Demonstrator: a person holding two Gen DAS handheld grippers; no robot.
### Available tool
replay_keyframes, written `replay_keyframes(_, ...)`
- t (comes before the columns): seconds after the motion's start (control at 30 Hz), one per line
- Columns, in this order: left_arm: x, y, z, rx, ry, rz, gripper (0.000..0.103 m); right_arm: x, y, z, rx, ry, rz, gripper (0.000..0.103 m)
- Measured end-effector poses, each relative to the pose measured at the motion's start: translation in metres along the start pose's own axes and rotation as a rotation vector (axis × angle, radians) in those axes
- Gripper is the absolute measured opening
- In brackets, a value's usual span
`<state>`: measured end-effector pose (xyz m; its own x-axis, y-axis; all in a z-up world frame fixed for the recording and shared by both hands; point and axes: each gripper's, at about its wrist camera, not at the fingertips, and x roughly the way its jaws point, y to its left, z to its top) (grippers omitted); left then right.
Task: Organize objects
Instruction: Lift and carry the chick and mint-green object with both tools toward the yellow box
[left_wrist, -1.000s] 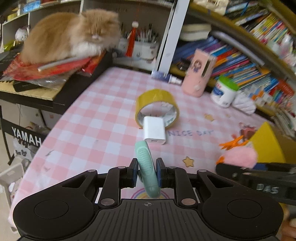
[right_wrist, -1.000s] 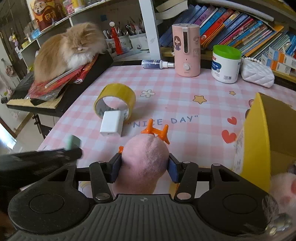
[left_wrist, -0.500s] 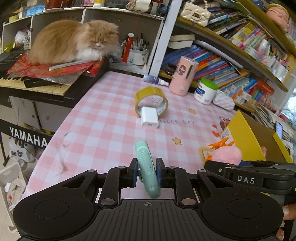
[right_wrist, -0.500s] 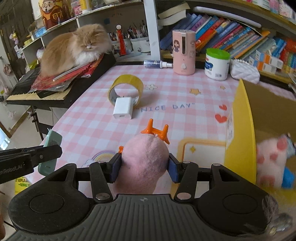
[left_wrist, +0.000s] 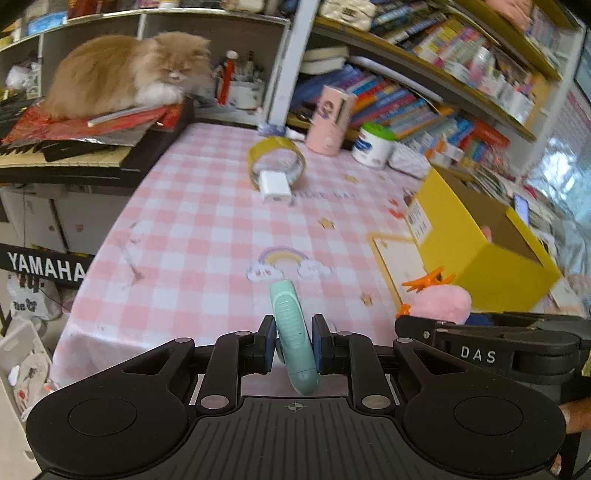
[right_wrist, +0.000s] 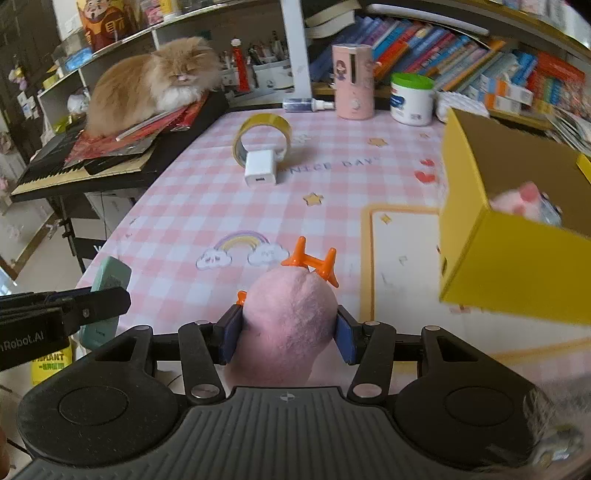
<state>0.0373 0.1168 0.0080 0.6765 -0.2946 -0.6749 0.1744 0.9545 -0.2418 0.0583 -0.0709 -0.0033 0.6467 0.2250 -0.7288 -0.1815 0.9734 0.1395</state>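
My left gripper (left_wrist: 294, 341) is shut on a slim mint-green plastic object (left_wrist: 291, 325), held above the near edge of the pink checked tablecloth (left_wrist: 192, 229). My right gripper (right_wrist: 287, 334) is shut on a pink plush toy with orange feet (right_wrist: 288, 317), just left of an open yellow cardboard box (right_wrist: 517, 266) that holds another pink plush (right_wrist: 517, 199). The right gripper with its plush (left_wrist: 439, 302) shows at the right of the left wrist view, and the left gripper with the mint object (right_wrist: 107, 291) shows at the left of the right wrist view.
A yellow tape roll (right_wrist: 263, 138) and a white charger block (right_wrist: 260, 172) lie mid-table. A pink canister (right_wrist: 351, 86), a green-lidded white jar (right_wrist: 412, 98) and a small spray bottle (right_wrist: 308, 106) stand at the back. A fluffy cat (right_wrist: 151, 83) rests on a keyboard (right_wrist: 74, 166) at the left.
Both grippers have drawn back toward the near table edge and shifted right, each keeping its object. The yellow box has come closer into the right wrist view.
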Motion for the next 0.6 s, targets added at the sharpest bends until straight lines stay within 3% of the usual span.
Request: replay_keyframes(0.6,-0.001,-0.056,-0.034,0.167,0.102,-0.173,0.019,-0.054,-0.029,-0.074,0.180,0.024,-0.132,0.049)
